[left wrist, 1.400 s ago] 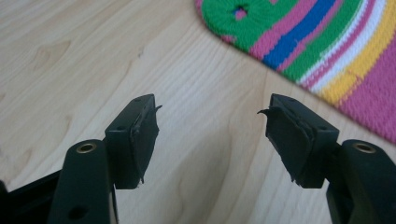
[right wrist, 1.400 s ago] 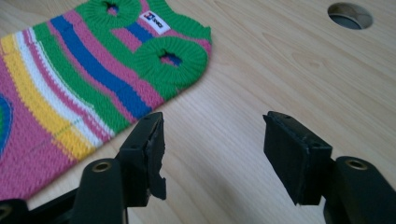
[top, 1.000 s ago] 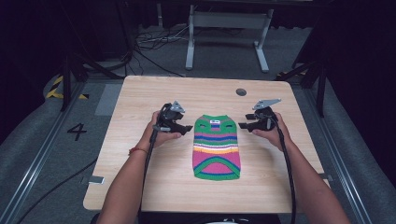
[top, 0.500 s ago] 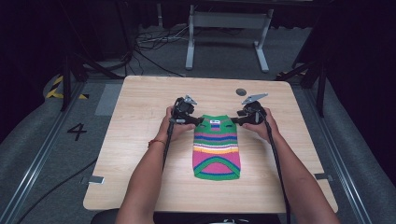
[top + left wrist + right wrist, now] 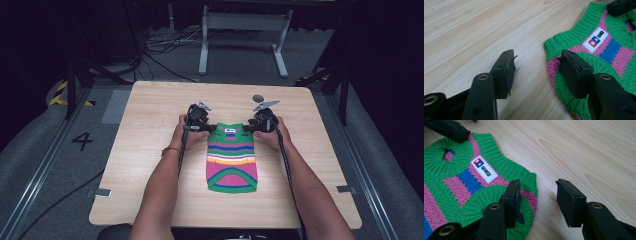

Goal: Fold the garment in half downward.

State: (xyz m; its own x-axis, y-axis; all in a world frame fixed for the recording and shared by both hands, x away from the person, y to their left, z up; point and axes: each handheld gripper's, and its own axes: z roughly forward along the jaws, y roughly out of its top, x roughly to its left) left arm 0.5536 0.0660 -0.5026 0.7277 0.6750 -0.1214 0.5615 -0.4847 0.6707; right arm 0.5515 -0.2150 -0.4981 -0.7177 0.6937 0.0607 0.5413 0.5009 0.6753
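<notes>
A small knitted sweater [image 5: 231, 157] with green, pink and blue stripes lies flat on the wooden table [image 5: 150, 110], its neck end away from the person. My left gripper [image 5: 212, 127] is at its top left corner and my right gripper [image 5: 246, 128] at its top right corner. In the left gripper view, the open left gripper [image 5: 537, 67] has one jaw over bare wood and the other above the sweater's [image 5: 609, 50] shoulder edge. In the right gripper view, the right gripper [image 5: 539, 200] is open, straddling the opposite shoulder edge of the sweater [image 5: 461, 182]. A white label [image 5: 483, 168] sits below the neck.
A small dark round mark [image 5: 258, 98] sits on the table just beyond the right gripper. Behind the table stand a metal frame's legs [image 5: 240, 30] and loose cables [image 5: 160, 50] on the floor. Rails run along both sides of the table.
Both grippers have moved inward and slightly forward, from beside the sweater to its two top corners. The sweater has not moved.
</notes>
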